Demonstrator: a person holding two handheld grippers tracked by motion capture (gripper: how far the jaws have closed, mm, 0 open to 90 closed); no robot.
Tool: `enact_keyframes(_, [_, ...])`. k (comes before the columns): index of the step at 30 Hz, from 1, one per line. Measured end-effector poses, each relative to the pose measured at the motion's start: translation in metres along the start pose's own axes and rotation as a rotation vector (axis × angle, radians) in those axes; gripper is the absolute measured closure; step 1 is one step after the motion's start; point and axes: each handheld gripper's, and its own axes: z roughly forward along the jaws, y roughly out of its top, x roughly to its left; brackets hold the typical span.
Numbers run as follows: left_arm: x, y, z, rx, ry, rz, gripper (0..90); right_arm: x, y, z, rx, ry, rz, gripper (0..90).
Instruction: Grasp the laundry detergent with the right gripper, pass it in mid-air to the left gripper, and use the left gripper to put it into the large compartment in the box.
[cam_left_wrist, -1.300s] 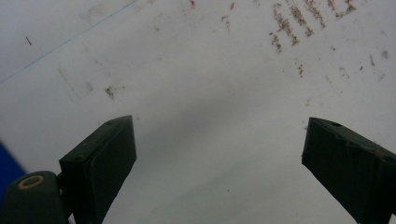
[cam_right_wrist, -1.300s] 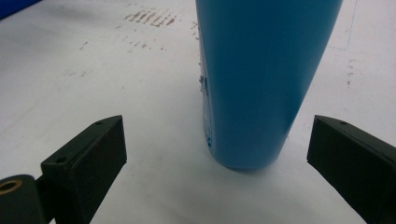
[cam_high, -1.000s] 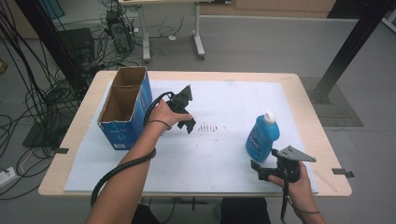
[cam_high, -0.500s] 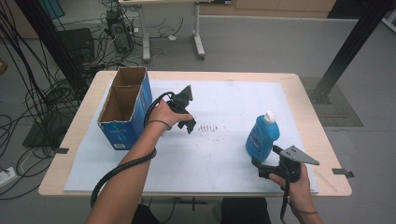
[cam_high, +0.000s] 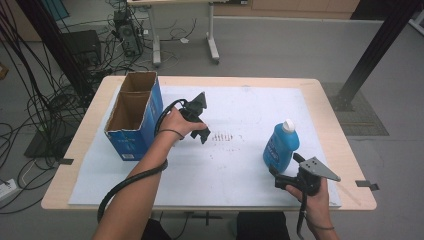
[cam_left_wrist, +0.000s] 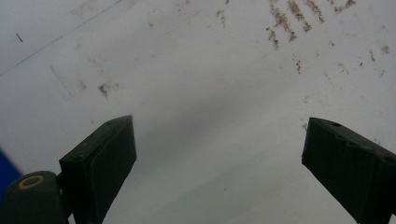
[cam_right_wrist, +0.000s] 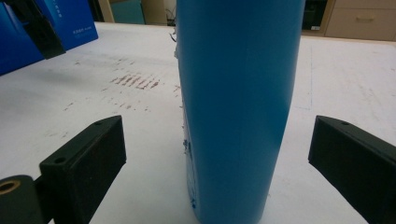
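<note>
Right gripper (cam_right_wrist: 219, 163) is standing with its jaws spread wide, the upright blue detergent bottle (cam_high: 280, 147) rising between them untouched, near the right front of the white mat (cam_high: 240, 170). Left gripper (cam_left_wrist: 217, 158) is hanging over the stained mat, jaws apart and holding nothing, just beside the open blue cardboard box (cam_high: 134, 116) at the mat's left.

Blue bottle (cam_high: 280, 149) with white cap stands upright near table's right edge
</note>
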Motion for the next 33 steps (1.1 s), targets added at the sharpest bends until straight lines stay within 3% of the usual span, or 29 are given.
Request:
enact_keyframes(17, [0.0,0.0,-0.001,-0.005,-0.001,0.0,10.3,0.002,-0.002,0.005,-0.031,-0.033,-0.022,3.8])
enact_keyframes(33, [0.002,0.001,0.001,0.004,0.0,-0.002,10.3,0.002,0.0,0.017,-0.046,-0.034,-0.021,3.8])
